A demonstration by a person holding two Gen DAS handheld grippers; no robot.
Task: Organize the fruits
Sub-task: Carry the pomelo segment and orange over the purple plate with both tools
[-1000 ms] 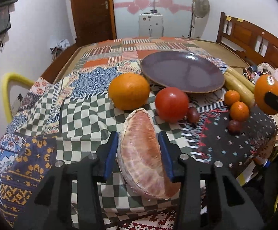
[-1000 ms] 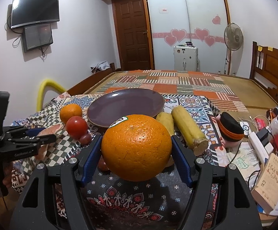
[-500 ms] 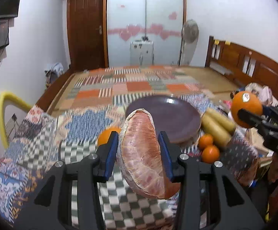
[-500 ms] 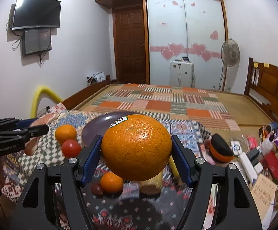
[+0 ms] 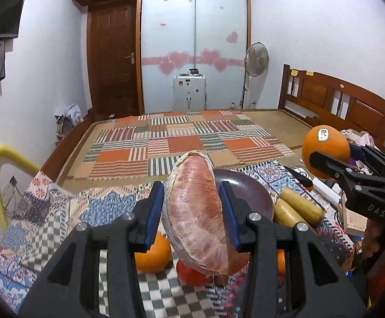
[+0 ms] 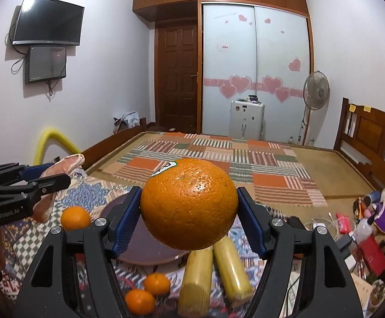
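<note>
Orange fruit (image 6: 189, 202) between right tool (image 6: 189, 221) pads

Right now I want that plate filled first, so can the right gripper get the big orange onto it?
Probably yes. The right gripper holds the big orange above the plate, which looks bare where it shows, with nothing between them.

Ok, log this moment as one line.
left tool: shut on peeled pink pomelo wedge | right tool: shut on large stickered orange | both aloft | purple round plate: bare
</note>
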